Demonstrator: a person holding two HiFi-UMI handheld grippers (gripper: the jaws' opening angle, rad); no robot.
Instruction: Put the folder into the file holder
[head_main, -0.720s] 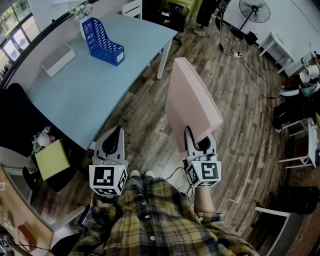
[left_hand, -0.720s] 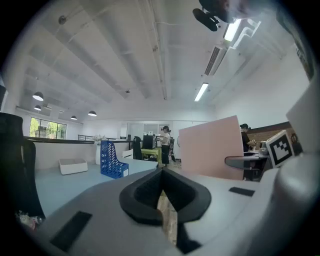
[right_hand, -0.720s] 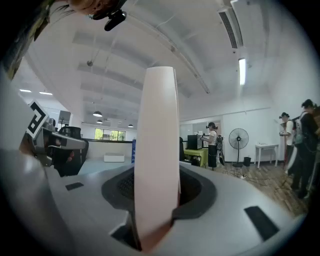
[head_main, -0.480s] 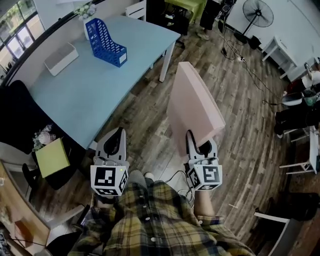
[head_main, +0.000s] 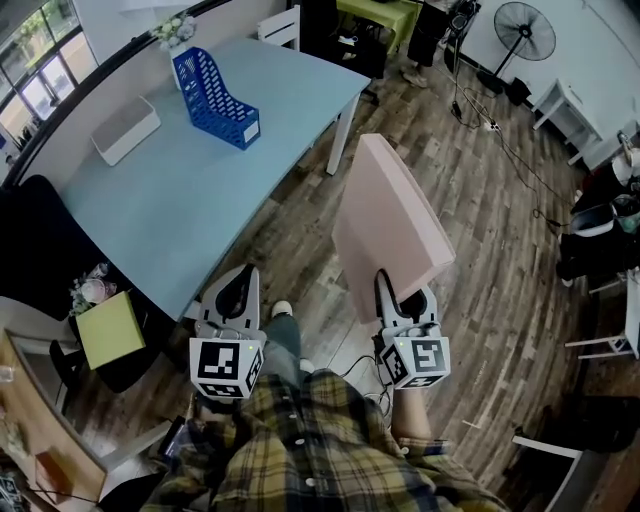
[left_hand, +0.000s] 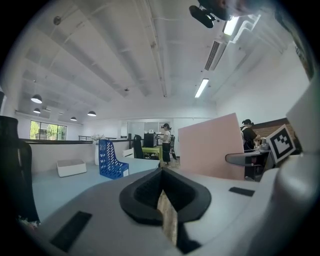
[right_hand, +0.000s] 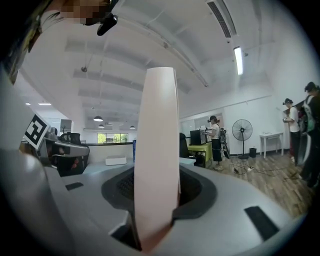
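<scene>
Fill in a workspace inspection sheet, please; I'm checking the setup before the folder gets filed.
surface: light blue table, wood floor around it
job's things: pink folder upright in the right gripper, off the table; blue file holder at the table's far end
clutter: white box on the table; flower vase behind the holder
grippers: right gripper shut on the folder's lower edge; left gripper shut, empty
cables: cable and power strip on the floor near the standing fan
surroundings: black chair, people in the background
</scene>
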